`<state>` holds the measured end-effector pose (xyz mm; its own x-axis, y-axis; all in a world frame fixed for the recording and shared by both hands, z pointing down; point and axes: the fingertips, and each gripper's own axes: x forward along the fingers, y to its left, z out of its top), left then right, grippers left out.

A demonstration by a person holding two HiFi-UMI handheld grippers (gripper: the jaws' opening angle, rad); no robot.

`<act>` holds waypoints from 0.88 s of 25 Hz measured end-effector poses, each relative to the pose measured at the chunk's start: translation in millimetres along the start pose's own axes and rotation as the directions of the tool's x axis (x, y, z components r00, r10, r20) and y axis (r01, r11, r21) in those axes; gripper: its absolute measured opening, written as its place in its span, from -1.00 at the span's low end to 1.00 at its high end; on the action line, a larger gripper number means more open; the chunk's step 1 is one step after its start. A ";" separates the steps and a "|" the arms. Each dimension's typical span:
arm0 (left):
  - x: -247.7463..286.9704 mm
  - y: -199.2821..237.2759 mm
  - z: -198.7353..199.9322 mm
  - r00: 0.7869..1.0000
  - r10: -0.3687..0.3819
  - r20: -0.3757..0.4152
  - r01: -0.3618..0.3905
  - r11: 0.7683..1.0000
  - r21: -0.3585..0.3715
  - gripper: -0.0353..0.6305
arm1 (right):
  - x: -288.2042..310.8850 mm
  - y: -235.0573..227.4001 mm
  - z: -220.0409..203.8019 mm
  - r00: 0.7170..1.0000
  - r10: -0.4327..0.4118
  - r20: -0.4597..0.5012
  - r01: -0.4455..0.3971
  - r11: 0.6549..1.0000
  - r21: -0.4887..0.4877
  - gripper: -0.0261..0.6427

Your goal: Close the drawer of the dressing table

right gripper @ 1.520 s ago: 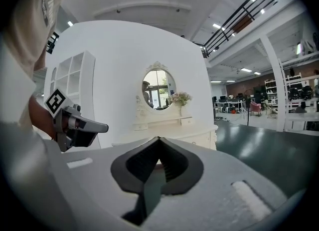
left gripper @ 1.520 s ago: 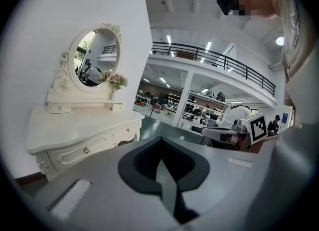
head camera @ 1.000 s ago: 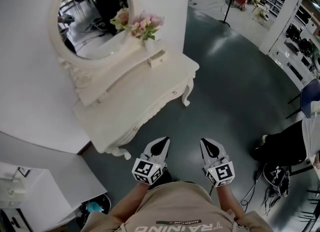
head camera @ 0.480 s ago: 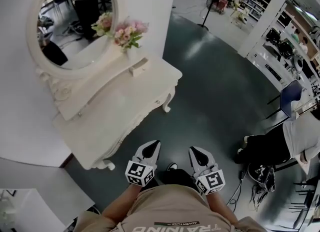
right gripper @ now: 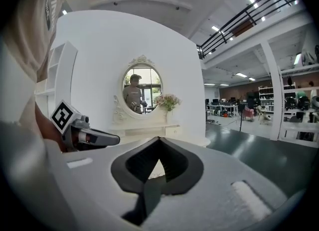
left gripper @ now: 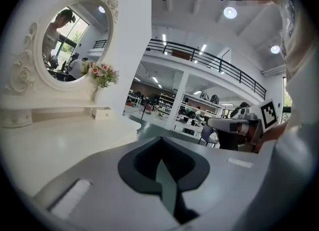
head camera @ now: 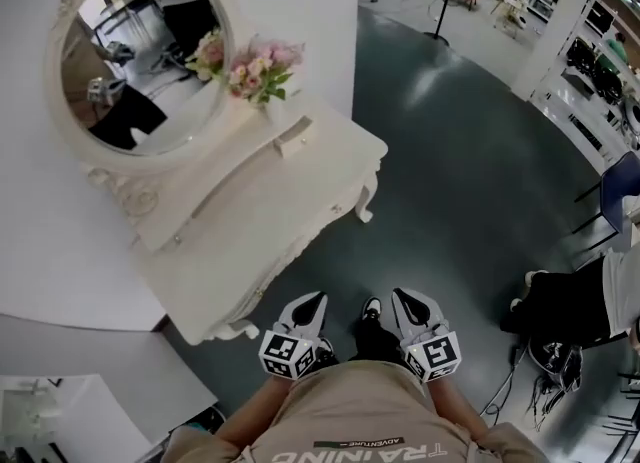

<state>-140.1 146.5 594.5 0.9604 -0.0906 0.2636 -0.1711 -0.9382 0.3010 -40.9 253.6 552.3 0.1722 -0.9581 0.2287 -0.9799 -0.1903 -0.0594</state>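
Plainly, the left gripper (head camera: 310,306) and right gripper (head camera: 408,303) have jaws pressed together on nothing. They hang side by side at the person's waist, apart from the dressing table (head camera: 260,221).

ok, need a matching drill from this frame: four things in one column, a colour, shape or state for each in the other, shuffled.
Things:
1. mirror
2. flowers
3. left gripper
4. table

Descriptions:
A. shut, nothing between the jaws
B. white, curved legs
C. pink
D. oval

Pairs: 1-D, 2-C, 3-A, 4-B
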 end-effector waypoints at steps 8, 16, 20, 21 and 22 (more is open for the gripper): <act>69.0 -1.4 60.2 0.998 0.066 0.012 -0.066 0.997 0.041 -0.85 | 70.7 -64.3 36.3 0.979 0.184 0.082 -0.171 0.975 -0.142 -0.92; 116.1 1.6 115.1 0.985 0.142 0.100 -0.151 0.985 0.089 -0.85 | 101.5 -130.6 33.3 0.981 0.182 0.072 -0.181 0.983 -0.024 -0.92; 117.4 18.3 87.7 0.972 0.231 0.045 -0.232 0.973 0.012 -0.85 | 119.9 -148.0 25.4 0.976 0.216 0.041 -0.215 0.976 -0.020 -0.92; 116.1 21.2 81.2 0.968 0.249 0.029 -0.249 0.969 -0.005 -0.85 | 124.0 -150.5 26.4 0.974 0.225 0.036 -0.225 0.974 -0.022 -0.92; 115.4 23.5 77.1 0.965 0.262 0.019 -0.262 0.965 -0.014 -0.85 | 127.4 -152.5 29.0 0.971 0.235 0.036 -0.234 0.972 -0.029 -0.92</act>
<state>-16.3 88.3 561.3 0.8857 -0.3398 0.3163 -0.4201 -0.8767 0.2343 133.4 154.4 562.3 -0.0597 -0.9831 0.1733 -0.9955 0.0459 -0.0828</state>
